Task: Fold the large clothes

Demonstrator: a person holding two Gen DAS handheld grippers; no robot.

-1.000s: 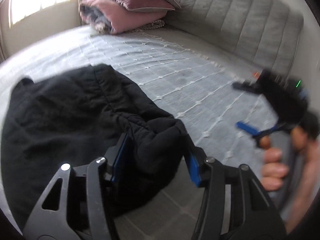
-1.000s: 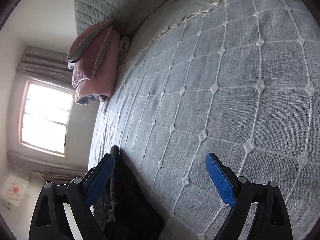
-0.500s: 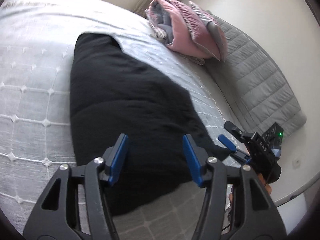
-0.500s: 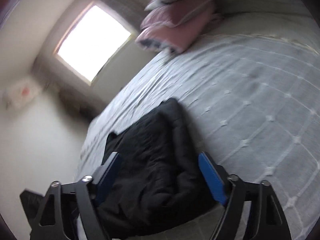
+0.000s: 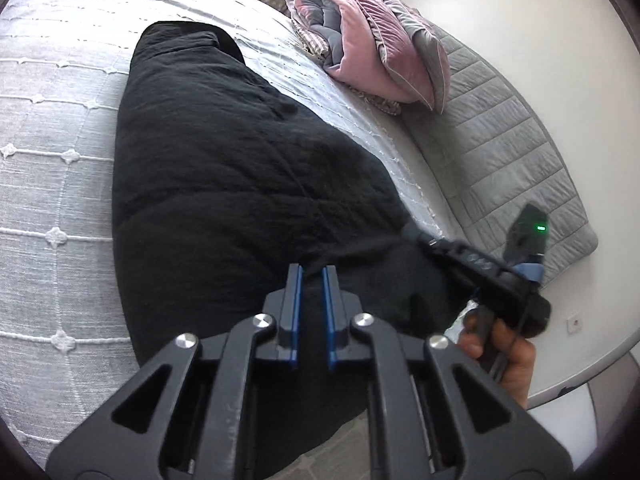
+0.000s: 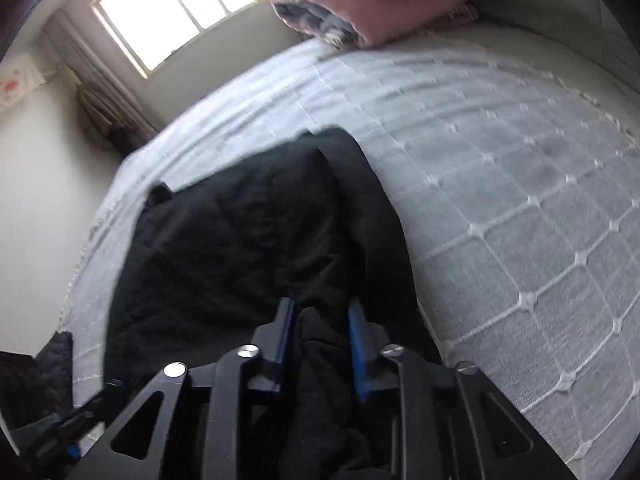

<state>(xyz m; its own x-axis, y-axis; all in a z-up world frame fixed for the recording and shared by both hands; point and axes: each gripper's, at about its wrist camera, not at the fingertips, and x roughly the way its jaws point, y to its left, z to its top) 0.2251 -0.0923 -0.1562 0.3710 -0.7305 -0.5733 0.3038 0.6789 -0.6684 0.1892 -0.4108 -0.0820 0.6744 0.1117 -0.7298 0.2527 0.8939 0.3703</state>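
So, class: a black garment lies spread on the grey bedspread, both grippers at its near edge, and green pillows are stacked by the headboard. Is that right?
One detail is wrong: the pillows are pink and grey, not green, as the left wrist view shows. The black garment does lie on the bedspread, with the left gripper and right gripper at its near edge.

Bedspread [image 6: 520, 200] free; pillows [image 5: 372, 36] far.

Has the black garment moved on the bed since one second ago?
Yes. The black garment, bunched before, now lies spread out toward the pink pillows.
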